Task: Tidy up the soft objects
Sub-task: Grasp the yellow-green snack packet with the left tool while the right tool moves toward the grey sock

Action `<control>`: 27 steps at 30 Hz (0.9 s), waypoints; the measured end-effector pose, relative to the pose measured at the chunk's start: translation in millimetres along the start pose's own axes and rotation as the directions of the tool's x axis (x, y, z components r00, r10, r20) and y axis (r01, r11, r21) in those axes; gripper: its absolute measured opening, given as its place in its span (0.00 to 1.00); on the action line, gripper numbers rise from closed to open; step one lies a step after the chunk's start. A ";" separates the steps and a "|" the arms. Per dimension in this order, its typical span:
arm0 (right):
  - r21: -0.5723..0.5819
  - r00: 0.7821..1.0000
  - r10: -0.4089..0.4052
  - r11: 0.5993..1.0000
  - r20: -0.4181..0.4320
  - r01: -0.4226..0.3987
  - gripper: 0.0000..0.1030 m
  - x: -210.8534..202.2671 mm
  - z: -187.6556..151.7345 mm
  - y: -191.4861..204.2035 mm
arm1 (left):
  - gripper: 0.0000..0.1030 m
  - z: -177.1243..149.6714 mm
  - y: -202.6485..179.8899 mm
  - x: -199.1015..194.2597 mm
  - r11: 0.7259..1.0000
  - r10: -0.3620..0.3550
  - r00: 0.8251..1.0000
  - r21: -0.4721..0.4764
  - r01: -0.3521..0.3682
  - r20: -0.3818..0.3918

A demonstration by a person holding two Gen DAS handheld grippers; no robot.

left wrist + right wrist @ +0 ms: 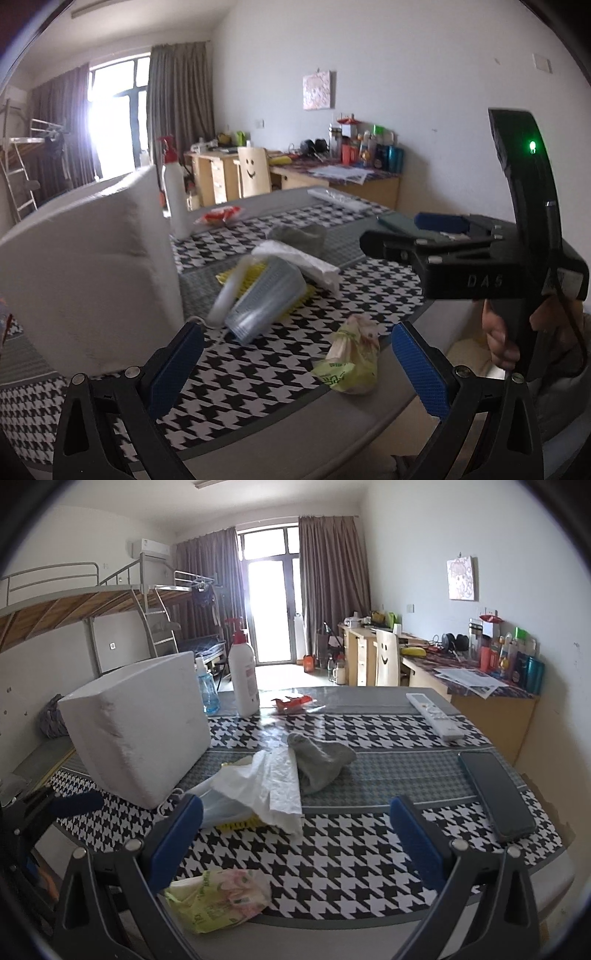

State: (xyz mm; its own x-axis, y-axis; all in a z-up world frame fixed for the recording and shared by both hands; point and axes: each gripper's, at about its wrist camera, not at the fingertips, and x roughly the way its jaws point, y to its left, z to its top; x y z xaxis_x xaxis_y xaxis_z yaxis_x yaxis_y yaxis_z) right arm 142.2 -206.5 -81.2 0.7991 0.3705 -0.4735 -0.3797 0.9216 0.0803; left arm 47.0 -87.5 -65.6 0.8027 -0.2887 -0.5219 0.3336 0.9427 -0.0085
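Observation:
On the houndstooth table (354,853) lie several soft things. A grey sock (319,762) (297,236) is crumpled at the middle, next to a white plastic bag (269,786) (301,262). A green-yellow tissue pack (218,897) (351,356) sits at the near edge. A white foam box (136,727) (88,266) stands on the left. My left gripper (295,369) is open and empty, just before the tissue pack. My right gripper (295,843) (399,230) is open and empty above the near edge, with the pack below its left finger.
A clear plastic cup (262,299) lies tipped on a yellow brush (236,277). A dark phone (495,794) and a white remote (436,712) are on the right. A lotion bottle (242,672), a blue bottle (207,690) and a red wrapper (291,703) stand at the far side.

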 end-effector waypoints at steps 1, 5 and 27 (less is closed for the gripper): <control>0.001 1.000 -0.001 1.000 -0.002 0.001 0.99 1.4 0.5 -1.7 | 0.99 -0.7 -0.7 3.3 1.000 -0.005 1.000 0.000 0.005 -0.008; 0.015 1.000 0.001 1.000 -0.028 0.000 0.99 9.9 1.2 -9.1 | 0.99 -2.5 -2.2 16.6 1.000 -0.009 0.999 -0.001 0.009 -0.038; -0.018 0.989 0.011 1.000 -0.145 -0.014 0.99 53.7 13.7 -43.9 | 0.97 -12.7 -23.3 64.1 0.999 -0.010 0.986 0.041 0.017 -0.166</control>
State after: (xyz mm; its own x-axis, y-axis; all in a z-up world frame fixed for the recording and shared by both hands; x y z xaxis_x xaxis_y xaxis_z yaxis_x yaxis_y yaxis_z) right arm 208.2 -225.4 -98.1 0.7187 0.3597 -0.5950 -0.3986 0.9144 0.0712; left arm 84.4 -125.8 -109.7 0.7061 -0.2663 -0.6562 0.3672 0.9300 0.0177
